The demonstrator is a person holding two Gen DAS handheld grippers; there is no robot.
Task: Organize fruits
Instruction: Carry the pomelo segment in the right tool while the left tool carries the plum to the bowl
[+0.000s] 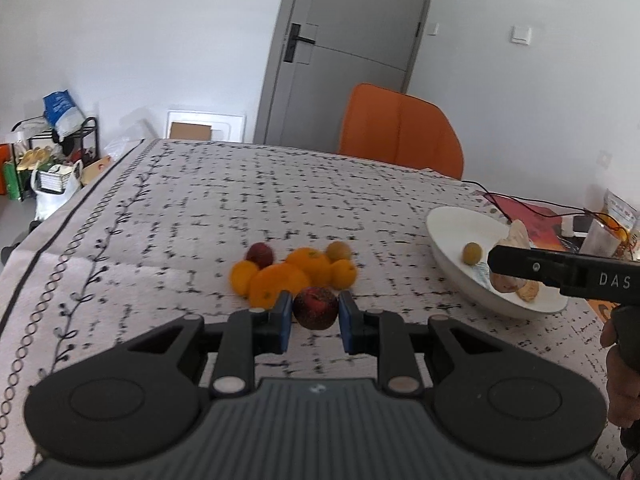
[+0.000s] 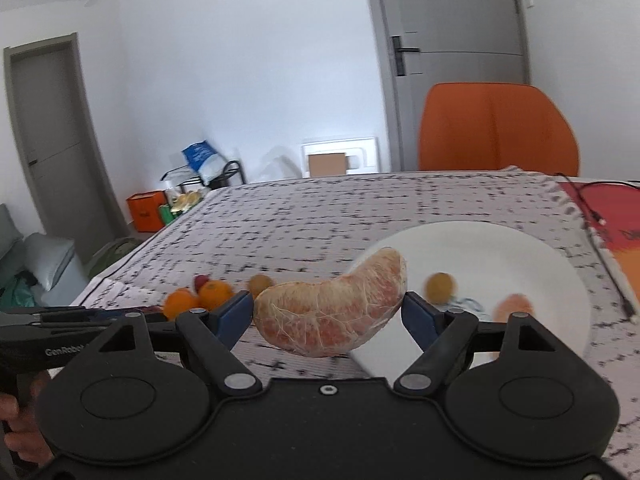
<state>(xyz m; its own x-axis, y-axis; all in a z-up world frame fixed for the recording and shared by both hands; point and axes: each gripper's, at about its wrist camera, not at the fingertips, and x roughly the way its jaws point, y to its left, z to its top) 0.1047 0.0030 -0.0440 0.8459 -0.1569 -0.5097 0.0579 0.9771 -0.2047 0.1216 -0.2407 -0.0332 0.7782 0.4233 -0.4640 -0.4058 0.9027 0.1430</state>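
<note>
Right gripper (image 2: 328, 312), level above the worktop (image 2: 320, 216) before the plate (image 2: 520, 248), jaws grasping a pomelo segment (image 2: 330, 312), long axis left–right. Left gripper (image 1: 315, 320) low, jaws parted around a plum (image 1: 315, 307).

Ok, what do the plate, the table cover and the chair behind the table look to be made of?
Plate: probably glazed ceramic, maybe melamine; smooth, plain white, slightly glossy. Table cover: seems a woven or printed cloth, matte, with fold creases and a printed border. Chair: orange upholstery, likely faux leather or smooth fabric, with a padded seam down the back.
</note>
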